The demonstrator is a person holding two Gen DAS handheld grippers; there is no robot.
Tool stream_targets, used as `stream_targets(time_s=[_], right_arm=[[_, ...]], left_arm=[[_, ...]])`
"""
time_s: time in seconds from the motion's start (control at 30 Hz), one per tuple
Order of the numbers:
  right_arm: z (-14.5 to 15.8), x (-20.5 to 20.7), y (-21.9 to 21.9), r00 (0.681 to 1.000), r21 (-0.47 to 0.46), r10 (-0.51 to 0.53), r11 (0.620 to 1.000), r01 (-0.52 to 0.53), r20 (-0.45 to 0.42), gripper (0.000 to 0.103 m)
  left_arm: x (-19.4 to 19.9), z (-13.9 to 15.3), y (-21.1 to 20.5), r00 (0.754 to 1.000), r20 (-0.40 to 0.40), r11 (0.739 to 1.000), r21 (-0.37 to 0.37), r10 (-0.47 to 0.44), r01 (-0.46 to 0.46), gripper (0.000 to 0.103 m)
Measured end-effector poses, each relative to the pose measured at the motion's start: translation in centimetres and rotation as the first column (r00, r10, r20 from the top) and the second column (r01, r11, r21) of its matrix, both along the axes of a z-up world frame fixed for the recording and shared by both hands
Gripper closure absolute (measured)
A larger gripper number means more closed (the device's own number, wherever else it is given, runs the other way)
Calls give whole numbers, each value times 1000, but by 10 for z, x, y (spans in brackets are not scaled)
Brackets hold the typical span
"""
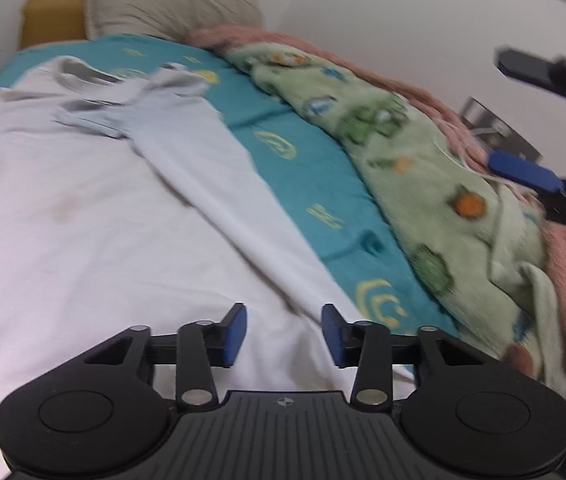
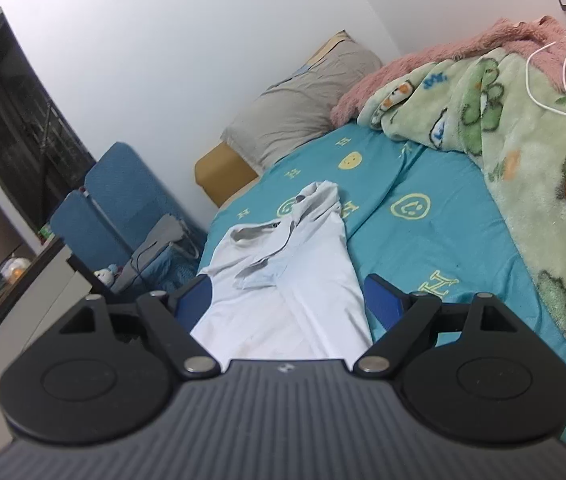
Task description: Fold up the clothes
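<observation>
Left claw [image 1: 285,336] open, nothing between its pads | right claw [image 2: 289,302] wide open | we see shirt [image 2: 283,300] flat on bed [image 2: 423,240]

The teal bedsheet [image 2: 435,248] bears yellow printed marks: a block letter "H" repeated across it, clearest at the lower right of the right wrist view, together with smiley faces near the frame's centre. No other lettering, label or number can be read in either view.

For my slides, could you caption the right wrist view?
Open right gripper above a white shirt on a teal bedsheet.
</observation>
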State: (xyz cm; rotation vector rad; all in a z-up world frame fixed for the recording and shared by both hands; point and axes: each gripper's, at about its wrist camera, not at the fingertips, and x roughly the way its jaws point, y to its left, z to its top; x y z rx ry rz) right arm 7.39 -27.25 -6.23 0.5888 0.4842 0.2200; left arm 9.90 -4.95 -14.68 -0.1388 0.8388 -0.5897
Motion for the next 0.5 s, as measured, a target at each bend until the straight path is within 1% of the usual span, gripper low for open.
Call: stream_targets(time_s=[0.1,0.17,0.23,0.27,0.37,0.5], right_arm=[[1,-2,-7,1000,18,6,1000,-6,11,18],[1,-2,-12,1000,37,-2,999,1,17,18],[2,-3,-17,1000,46,-13,999,12,24,18],[2,-4,-19,999,46,-22,999,20,27,18],[3,-5,-21,998,24,-56,998,55,34,18],[3,-7,-18,993,-51,-97,994,101,69,18]], left_arm=[[-2,-13,-12,998,-35,999,19,-44,45,75],[0,-24,-14,995,-82,997,48,-51,55,85],[2,-34,-12,990,-134,997,63,-45,54,90],[2,-38,-11,987,-155,997,66,-40,50,91],[2,-37,-12,987,-157,997,66,-37,48,92],[-1,-34,-12,988,-150,997,63,-44,54,92]])
